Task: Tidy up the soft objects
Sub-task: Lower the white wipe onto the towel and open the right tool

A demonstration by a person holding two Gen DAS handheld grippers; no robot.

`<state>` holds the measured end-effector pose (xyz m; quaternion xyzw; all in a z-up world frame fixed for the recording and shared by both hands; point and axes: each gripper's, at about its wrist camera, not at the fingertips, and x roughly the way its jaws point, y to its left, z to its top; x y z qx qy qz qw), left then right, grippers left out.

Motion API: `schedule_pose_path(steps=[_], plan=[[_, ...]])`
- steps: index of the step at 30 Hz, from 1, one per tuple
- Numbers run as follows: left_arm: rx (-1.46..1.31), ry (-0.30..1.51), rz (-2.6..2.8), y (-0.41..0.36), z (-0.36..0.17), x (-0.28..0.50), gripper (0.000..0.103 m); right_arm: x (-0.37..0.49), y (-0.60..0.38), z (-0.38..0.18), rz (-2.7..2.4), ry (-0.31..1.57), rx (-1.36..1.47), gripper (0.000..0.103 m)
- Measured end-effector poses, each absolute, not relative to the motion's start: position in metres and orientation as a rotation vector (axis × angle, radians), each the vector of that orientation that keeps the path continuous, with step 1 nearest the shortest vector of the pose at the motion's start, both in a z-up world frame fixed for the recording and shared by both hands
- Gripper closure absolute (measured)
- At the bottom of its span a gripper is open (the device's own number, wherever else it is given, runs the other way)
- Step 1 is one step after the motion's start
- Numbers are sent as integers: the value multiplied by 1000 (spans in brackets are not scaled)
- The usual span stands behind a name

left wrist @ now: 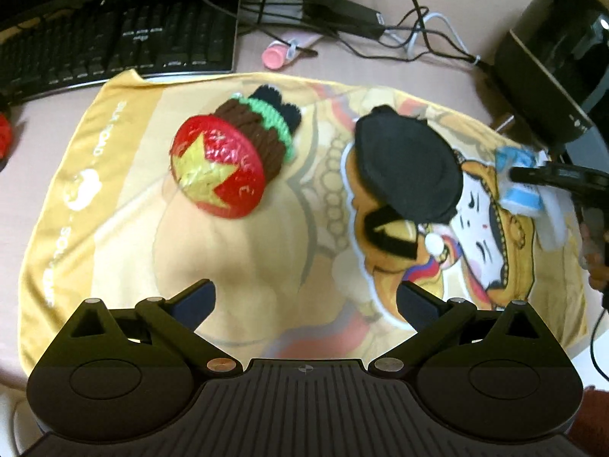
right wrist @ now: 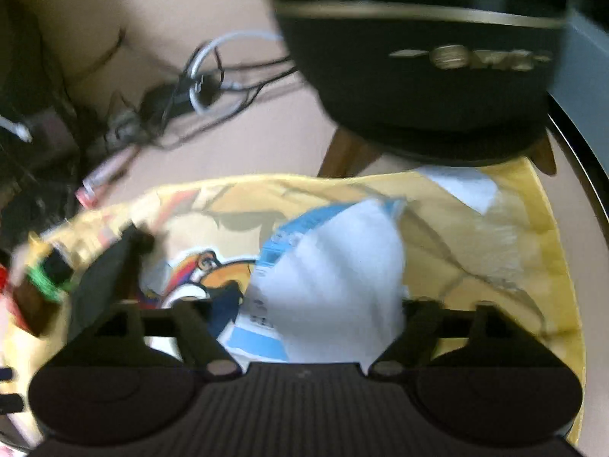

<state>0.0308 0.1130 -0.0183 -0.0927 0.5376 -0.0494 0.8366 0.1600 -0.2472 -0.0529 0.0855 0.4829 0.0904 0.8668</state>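
Observation:
A yellow printed cloth (left wrist: pixel 114 209) lies spread on the pinkish table. On it sit a knitted toy (left wrist: pixel 228 156) with a red face and yellow star, and a black padded eye mask (left wrist: pixel 411 167). My left gripper (left wrist: pixel 308 299) hovers open over the cloth's near part, holding nothing. At the cloth's right end lies a white and blue soft packet (left wrist: pixel 521 194), with my right gripper (left wrist: pixel 527 177) at it. In the blurred right wrist view the packet (right wrist: pixel 335 278) lies between the spread fingers of my right gripper (right wrist: pixel 304 312). The mask (right wrist: pixel 102 278) and toy (right wrist: pixel 42 282) show at the left.
A black keyboard (left wrist: pixel 114 45) borders the cloth's far left edge, with a pink tube (left wrist: pixel 276 57) beside it. Tangled cables (left wrist: pixel 418 26) run behind. A black appliance on wooden legs (right wrist: pixel 418 76) stands just beyond the cloth's right end. Something red (left wrist: pixel 3 133) sits at the left edge.

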Motion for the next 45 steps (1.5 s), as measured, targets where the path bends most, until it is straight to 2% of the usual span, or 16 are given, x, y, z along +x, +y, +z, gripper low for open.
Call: schedule_pose_path(steps=[9,11,13,15,17,18,19,24,26,28,29,30,33,35,37,45], plan=[[-208,1161,-94,120,-23,25,0,144,-190,-49,339,1030,210,41],[-201,1159,-105,118,-22,25,0,136,-188,-50,325,1027,168,38],[-203,1156,-113,117,-22,26,0,124,-192,-44,345,1001,122,25],[-209,1157,-116,117,-23,28,0,114,-203,-37,355,982,96,26],[-214,1161,-123,115,-26,30,0,104,-217,-31,348,980,97,49],[-218,1164,-129,114,-27,31,0,101,-222,-29,351,993,100,78],[-223,1167,-137,113,-28,33,0,99,-228,-27,349,1001,102,91],[-213,1170,-182,100,-28,40,0,99,-254,-20,215,944,109,94],[-201,1163,-201,94,-25,40,0,107,-266,-23,193,951,172,83],[-193,1162,-211,89,-25,41,0,115,-276,-33,160,967,204,50],[-190,1164,-214,86,-25,42,0,118,-278,-36,130,967,187,49],[-186,1168,-215,85,-25,42,0,118,-280,-39,102,958,147,55],[-177,1174,-214,82,-25,42,0,120,-284,-41,11,939,-15,54],[-183,1179,-202,84,-26,41,0,115,-292,-34,-8,924,-16,44],[-215,1179,-190,87,-26,41,0,105,-301,-22,33,888,62,16],[-321,1138,-129,93,-18,50,0,94,-305,2,136,836,202,5]])
